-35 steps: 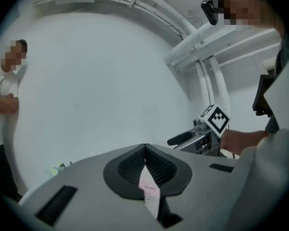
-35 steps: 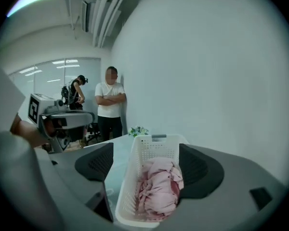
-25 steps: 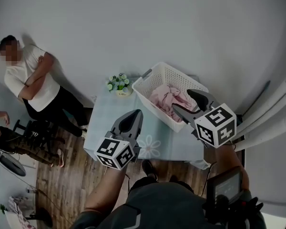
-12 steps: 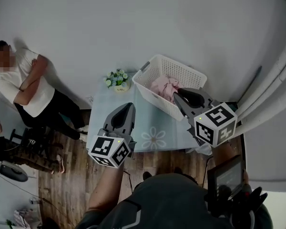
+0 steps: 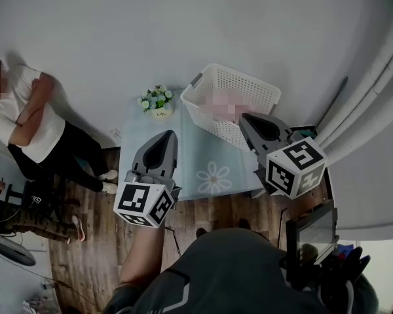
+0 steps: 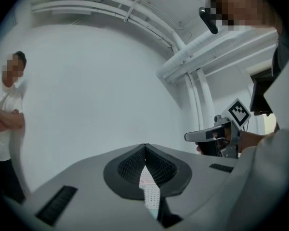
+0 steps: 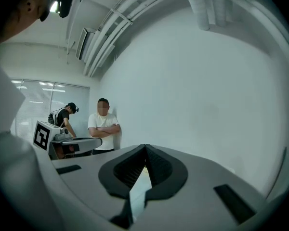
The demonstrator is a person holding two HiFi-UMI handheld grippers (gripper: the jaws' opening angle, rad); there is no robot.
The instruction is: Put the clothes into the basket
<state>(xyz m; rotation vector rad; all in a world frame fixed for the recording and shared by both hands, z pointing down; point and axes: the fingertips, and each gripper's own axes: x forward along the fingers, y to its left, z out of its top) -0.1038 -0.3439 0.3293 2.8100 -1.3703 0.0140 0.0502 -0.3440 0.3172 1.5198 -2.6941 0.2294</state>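
The white lattice basket [image 5: 247,85] stands at the back right of the pale blue table [image 5: 190,150], with pink clothes [image 5: 223,103] lying inside it. My right gripper [image 5: 245,117] hovers level just in front of the basket's near wall. Its jaws have just been closing and are now shut with nothing between them, as the right gripper view [image 7: 145,147] confirms. My left gripper [image 5: 167,134] is held over the table's left half, apart from the basket, its jaws meeting at the tips [image 6: 145,147] and empty.
A small pot of flowers [image 5: 155,102] sits at the table's back left corner. A person in a white shirt [image 5: 19,120] stands with folded arms by the wall at left. Wooden floor [image 5: 98,241] lies below, and white pipes [image 5: 373,97] run down at right.
The right gripper's jaws went from open over the basket to shut, empty. Both grippers drew back from the basket and rose a little; the clothes stayed in the basket.
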